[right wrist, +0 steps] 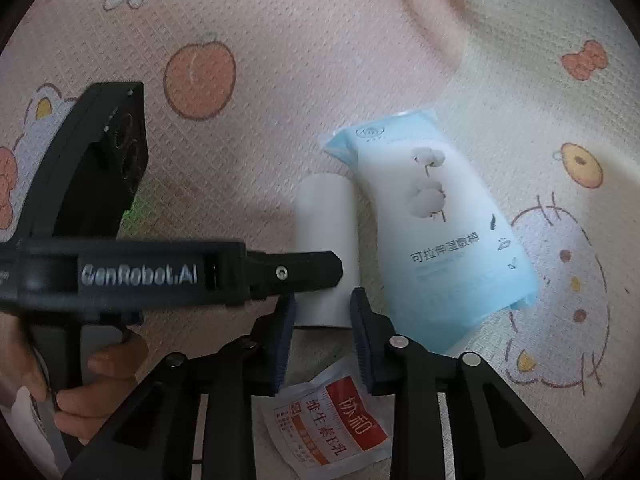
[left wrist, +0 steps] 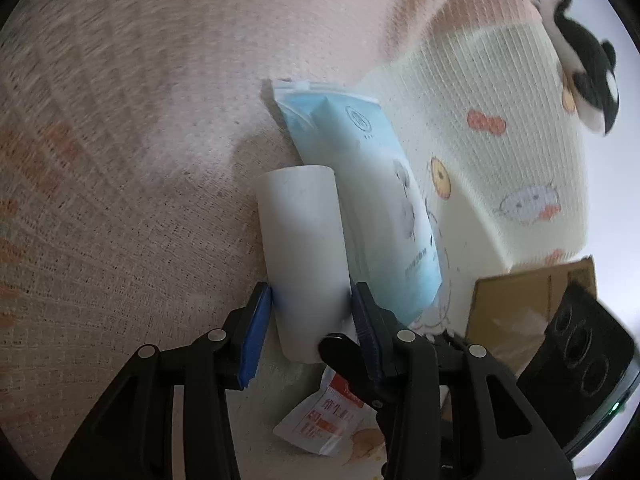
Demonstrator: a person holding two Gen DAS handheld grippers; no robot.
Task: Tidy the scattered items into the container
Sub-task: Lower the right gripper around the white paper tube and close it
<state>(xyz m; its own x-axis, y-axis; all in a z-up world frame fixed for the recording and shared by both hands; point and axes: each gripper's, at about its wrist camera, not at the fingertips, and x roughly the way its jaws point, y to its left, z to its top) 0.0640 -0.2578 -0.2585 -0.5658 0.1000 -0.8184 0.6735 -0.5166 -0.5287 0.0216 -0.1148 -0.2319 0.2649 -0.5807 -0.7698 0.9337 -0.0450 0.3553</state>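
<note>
The patterned bedspread (right wrist: 280, 40) is carrying everything here, and the cardboard box (left wrist: 520, 304), which I take to be the container, is sitting off to the right of the left gripper (left wrist: 310, 312), behind the right gripper's body. Just beyond and to the right of the jaws, the blue cotton-pad pouch (right wrist: 448, 240) is lying against the white roll (left wrist: 304, 240), touching its far side. The left gripper's jaws are standing at about the roll's width, one pad on each side of its near end; whether they are pressing yet I cannot tell. To do this well, they should be squeezing squarely across the roll and lifting straight before swinging towards the box, so the pouch is not being dragged along. The right gripper (right wrist: 322, 340) is hovering with jaws narrowly apart and nothing between them, above the small red-and-white sachet (right wrist: 328, 412), and it is crowding the left one's path.
</note>
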